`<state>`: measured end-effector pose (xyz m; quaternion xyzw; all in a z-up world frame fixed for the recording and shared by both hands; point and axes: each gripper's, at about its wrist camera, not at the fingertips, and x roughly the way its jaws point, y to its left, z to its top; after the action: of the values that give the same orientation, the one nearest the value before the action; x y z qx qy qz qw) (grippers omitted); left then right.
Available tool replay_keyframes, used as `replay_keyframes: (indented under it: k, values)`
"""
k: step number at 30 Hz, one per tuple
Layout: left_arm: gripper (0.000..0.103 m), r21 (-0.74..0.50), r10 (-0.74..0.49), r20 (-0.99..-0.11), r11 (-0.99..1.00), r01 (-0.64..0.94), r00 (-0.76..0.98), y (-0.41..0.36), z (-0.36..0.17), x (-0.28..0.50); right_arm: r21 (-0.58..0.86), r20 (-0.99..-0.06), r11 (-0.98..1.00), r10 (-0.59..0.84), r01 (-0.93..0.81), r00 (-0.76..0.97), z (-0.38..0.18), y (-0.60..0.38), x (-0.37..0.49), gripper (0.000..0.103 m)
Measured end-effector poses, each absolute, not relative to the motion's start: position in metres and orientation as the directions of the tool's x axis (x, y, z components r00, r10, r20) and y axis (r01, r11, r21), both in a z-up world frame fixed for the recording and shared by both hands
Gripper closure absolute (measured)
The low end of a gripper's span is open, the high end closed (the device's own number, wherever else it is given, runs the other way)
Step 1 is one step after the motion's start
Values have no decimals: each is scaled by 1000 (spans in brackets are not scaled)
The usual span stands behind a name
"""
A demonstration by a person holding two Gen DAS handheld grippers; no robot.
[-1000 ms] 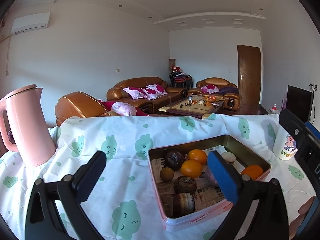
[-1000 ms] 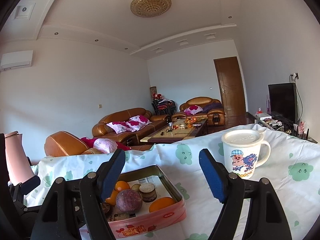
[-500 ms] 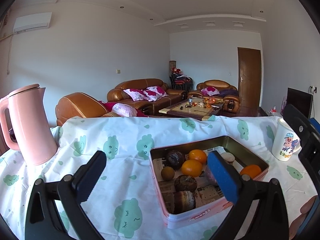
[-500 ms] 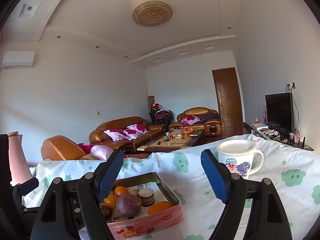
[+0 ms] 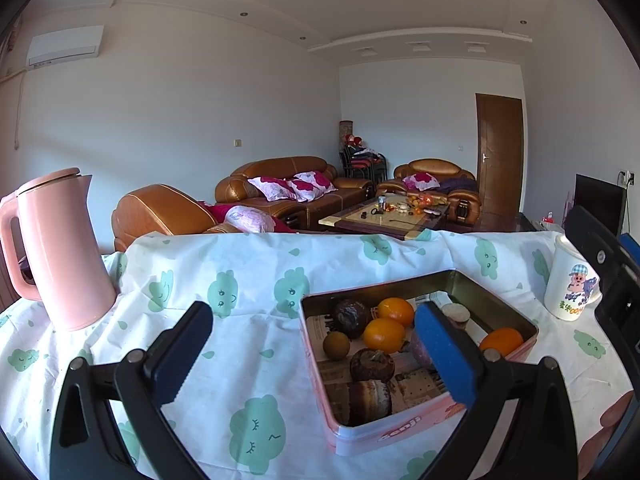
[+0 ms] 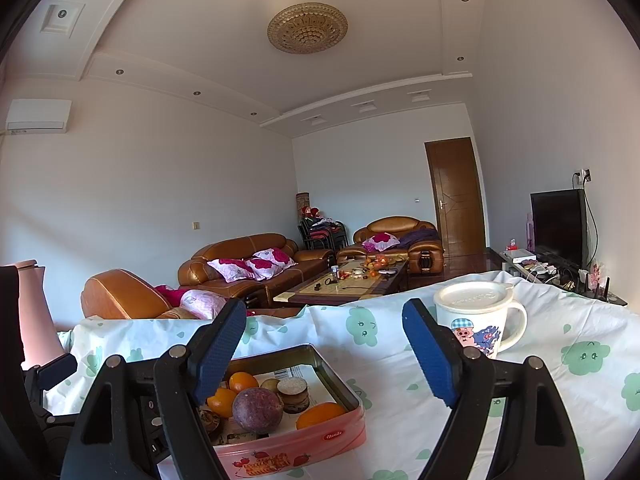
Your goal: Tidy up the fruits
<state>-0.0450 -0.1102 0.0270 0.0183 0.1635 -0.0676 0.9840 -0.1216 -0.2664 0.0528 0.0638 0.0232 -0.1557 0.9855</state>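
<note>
A pink tin box (image 5: pixel 400 434) lined with newspaper sits on the clouded tablecloth. It holds oranges (image 5: pixel 384 335), dark round fruits (image 5: pixel 351 317), a small brown fruit (image 5: pixel 336 345) and a purple passion fruit (image 6: pixel 257 404). My left gripper (image 5: pixel 316 356) is open and empty, held above the tin's left edge. My right gripper (image 6: pixel 324 354) is open and empty, above the tin's (image 6: pixel 320 438) right side. An orange (image 6: pixel 319 414) lies at the tin's near right corner.
A pink kettle (image 5: pixel 60 248) stands at the far left of the table. A white cartoon mug (image 6: pixel 476 322) with a lid stands right of the tin; it also shows in the left wrist view (image 5: pixel 570 282). Sofas and a coffee table lie beyond the table's far edge.
Both grippers have drifted back and up slightly, so the tin sits a little lower and farther in each view. Both stay open and nothing was picked up.
</note>
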Motion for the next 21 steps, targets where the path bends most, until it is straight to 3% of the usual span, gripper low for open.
replay_keyframes:
  k: [21]
  values:
    - [0, 13, -121, -326, 991, 133, 937, -108, 27, -45, 118, -65, 943, -306, 312, 950, 53, -267, -123, 21]
